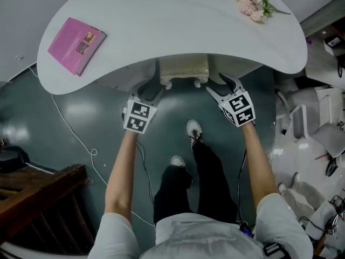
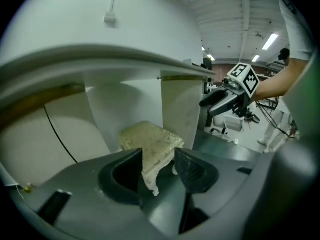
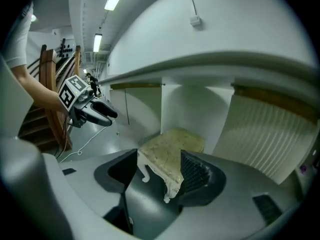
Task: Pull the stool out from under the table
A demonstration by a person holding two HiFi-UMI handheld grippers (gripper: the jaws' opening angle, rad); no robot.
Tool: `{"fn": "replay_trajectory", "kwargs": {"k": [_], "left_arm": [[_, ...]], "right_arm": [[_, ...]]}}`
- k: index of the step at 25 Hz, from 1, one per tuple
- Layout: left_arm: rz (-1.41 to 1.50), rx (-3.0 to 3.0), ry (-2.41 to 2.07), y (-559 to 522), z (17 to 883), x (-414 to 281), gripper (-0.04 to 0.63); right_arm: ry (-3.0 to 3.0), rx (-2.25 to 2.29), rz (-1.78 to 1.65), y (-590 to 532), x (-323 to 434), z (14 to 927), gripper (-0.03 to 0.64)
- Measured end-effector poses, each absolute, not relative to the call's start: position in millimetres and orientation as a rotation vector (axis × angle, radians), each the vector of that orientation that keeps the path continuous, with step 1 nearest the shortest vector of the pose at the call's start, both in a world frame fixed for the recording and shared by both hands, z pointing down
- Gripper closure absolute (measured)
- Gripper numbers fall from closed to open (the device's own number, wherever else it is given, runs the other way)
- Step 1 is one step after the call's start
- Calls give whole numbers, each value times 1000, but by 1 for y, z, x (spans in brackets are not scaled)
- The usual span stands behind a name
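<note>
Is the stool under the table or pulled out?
Mostly under. The stool just peeks out below the table edge.

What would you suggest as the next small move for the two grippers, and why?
Probably ease both forward and close them on the front corners of the stool. It sits tucked under the table. The left gripper and right gripper both have their jaws apart, each lined up with a corner but not yet pressing on it, so neither could pull yet.
</note>
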State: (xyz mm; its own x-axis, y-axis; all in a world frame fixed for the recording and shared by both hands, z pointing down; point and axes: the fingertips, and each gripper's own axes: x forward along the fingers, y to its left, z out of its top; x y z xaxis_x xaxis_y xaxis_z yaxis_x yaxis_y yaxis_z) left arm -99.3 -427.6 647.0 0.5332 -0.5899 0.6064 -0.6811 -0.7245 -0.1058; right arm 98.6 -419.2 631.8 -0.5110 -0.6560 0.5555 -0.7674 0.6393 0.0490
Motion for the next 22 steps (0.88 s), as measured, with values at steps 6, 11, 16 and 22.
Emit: {"fn": "replay_trajectory", "kwargs": {"k": [6, 11, 16, 22], "left_arm": [[959, 2537, -1069, -449, 739, -96, 361], [1000, 2501, -1034, -466, 805, -95, 332], [1051, 2466, -1034, -487, 855, -99, 291], [1068, 2455, -1000, -514, 897, -91, 279]], "right_arm": [[-2255, 1085, 330, -435, 114, 730, 334], [-2187, 1095, 334, -463, 127, 803, 330], [-2154, 1057, 364, -482, 131, 859, 321], [-2135, 996, 393, -506, 127, 900, 316]]}}
